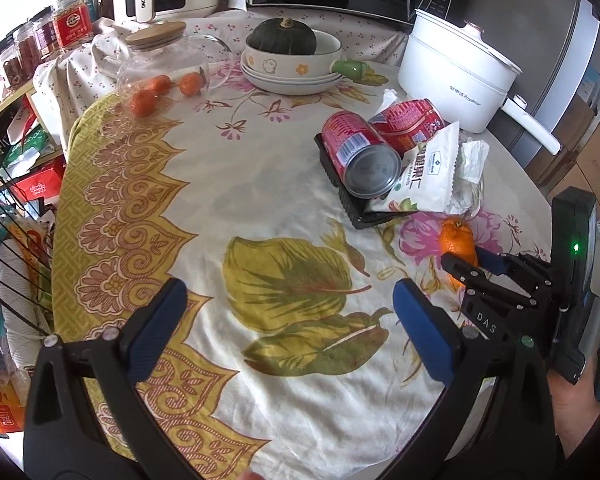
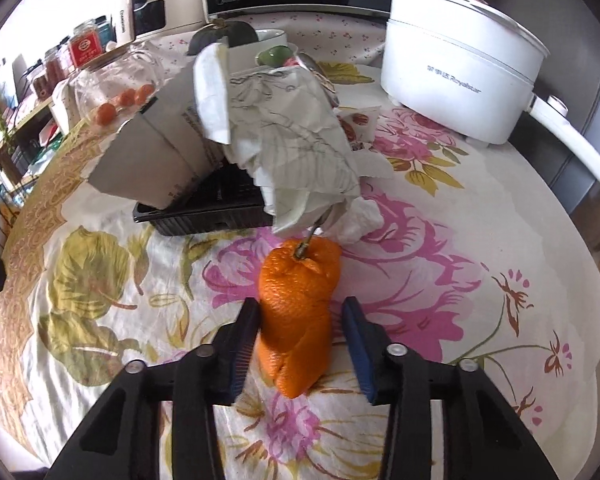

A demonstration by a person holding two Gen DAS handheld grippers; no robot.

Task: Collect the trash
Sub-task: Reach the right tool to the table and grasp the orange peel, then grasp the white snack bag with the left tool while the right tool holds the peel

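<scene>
The near half of the surface (image 1: pixel 260 184) is free cloth up to its round edge, and the left tool (image 1: pixel 290 312) hangs there spread wide with nothing between its fingers. Farther right, a black tray (image 1: pixel 340 196) carries two red cans (image 1: pixel 360 152), a white snack bag (image 1: pixel 428 172) and crumpled paper (image 2: pixel 300 136). Just before the tray, the right tool (image 2: pixel 300 344) has its jaws drawn narrow around one orange peel (image 2: pixel 296 308); the left pad touches it, while the right pad stands a little off.

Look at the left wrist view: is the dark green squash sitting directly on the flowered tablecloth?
No: the dark green squash rests inside a white ceramic bowl stacked on plates.
</scene>
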